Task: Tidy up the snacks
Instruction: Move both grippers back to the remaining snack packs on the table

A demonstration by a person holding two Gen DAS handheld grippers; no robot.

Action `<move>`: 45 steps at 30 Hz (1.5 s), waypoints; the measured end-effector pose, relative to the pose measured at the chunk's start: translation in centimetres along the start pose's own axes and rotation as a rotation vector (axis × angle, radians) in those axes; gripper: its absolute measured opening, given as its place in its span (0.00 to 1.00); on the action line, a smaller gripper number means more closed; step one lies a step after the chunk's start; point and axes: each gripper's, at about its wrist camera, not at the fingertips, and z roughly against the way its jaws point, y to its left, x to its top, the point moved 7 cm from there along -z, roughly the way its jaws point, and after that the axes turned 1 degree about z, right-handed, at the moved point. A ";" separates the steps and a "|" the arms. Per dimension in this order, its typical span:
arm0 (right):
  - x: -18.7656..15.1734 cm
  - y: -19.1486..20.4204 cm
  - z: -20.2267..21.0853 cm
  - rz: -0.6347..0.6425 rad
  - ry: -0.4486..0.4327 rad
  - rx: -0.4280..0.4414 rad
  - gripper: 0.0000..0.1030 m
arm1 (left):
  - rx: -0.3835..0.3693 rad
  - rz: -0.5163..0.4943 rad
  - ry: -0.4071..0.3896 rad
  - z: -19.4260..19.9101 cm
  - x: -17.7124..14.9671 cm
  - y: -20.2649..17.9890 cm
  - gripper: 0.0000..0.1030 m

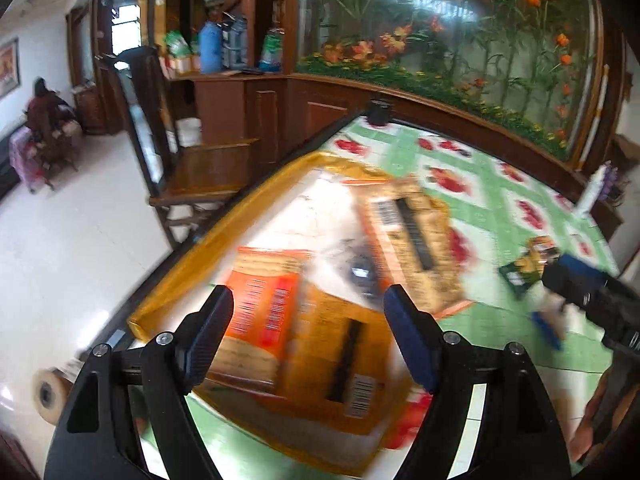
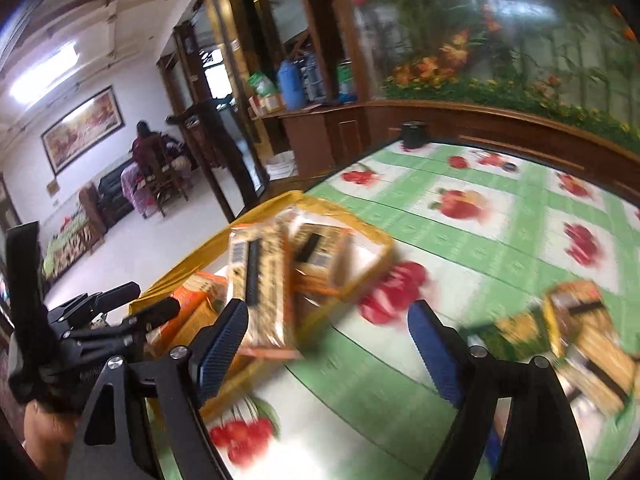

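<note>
Orange and tan snack packets [image 1: 320, 292] with barcodes lie heaped in a yellow tray [image 1: 208, 240]. The left hand-held gripper [image 1: 308, 336] and right hand-held gripper [image 2: 328, 348] both gape empty above the surface [image 2: 500, 216].

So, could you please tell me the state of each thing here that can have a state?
left hand-held gripper: open, holding nothing, above the tray.
right hand-held gripper: open, holding nothing.
yellow tray: on the table, holding several snack packs.
orange snack packs: lying flat in the tray, overlapping.
loose snack packs: lying on the tablecloth, outside the tray.
</note>
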 end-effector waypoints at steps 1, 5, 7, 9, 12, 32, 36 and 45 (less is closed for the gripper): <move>-0.7 -1.0 1.2 -0.019 -0.008 -0.007 0.82 | -0.042 0.009 0.004 0.2 -0.1 -0.8 0.76; -3.3 -4.7 4.5 -0.077 -0.016 -0.059 0.85 | -0.120 -0.024 0.015 0.5 -0.3 -4.3 0.76; -4.7 -6.8 5.8 -0.118 -0.006 -0.094 0.85 | -0.139 -0.057 0.024 0.4 -0.6 -6.2 0.76; -6.1 -8.8 6.9 -0.161 -0.001 -0.118 0.85 | -0.159 -0.084 0.039 0.4 -1.1 -8.1 0.76; -7.8 -11.1 8.4 -0.196 0.007 -0.160 0.85 | -0.192 -0.129 0.057 0.6 -1.8 -10.5 0.75; -2.8 -17.5 8.9 -0.045 0.019 -0.120 0.85 | -0.353 -0.457 0.197 -2.3 -5.7 -24.1 0.75; -2.4 -17.0 6.0 0.035 0.078 -0.096 0.85 | -0.368 -0.499 0.220 -2.7 -6.0 -24.5 0.75; -2.9 -17.8 2.7 0.099 0.140 -0.106 0.85 | -0.355 -0.561 0.214 -3.3 -6.4 -25.7 0.75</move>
